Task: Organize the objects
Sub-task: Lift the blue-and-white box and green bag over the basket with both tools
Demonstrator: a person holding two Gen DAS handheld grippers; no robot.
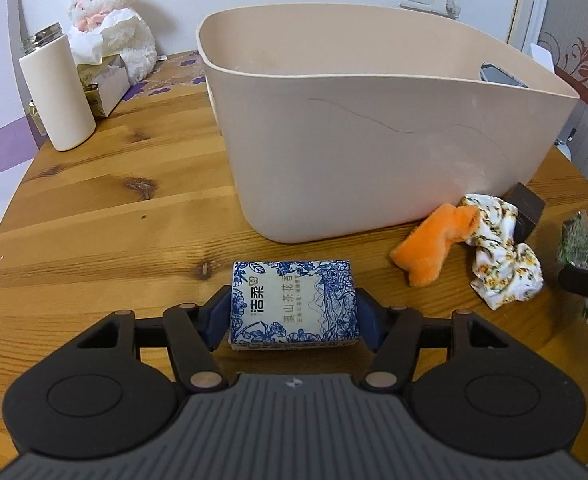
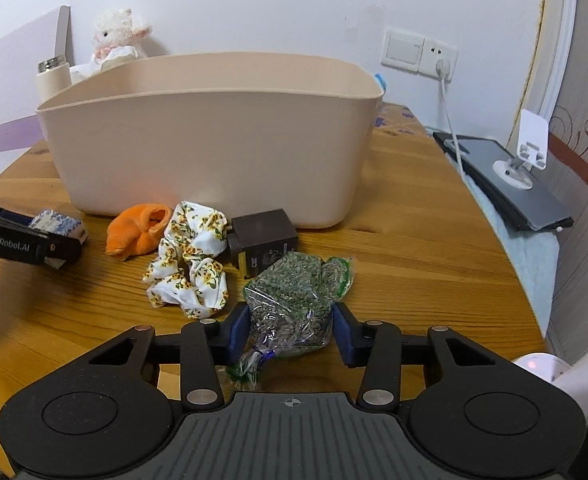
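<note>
Blue-patterned soap box [image 1: 294,304] clamped in left claw [image 1: 294,314], seed bag [image 2: 290,304] pinched by right claw [image 2: 290,330]; slippage risked from yielding plastic.

We are looking at our left gripper [image 1: 294,312] and right gripper [image 2: 290,332], and both are showing the same build: black linkage bars pinned with round silver rivets, two dark blue pads [image 2: 240,332] at the tips, and a grey ribbed plate with a small crosshair mark sitting between two black round housings. Seen from the right wrist view, the left gripper's side [image 2: 22,240] is wearing white lettering that reads "GenRobot.AI".
</note>
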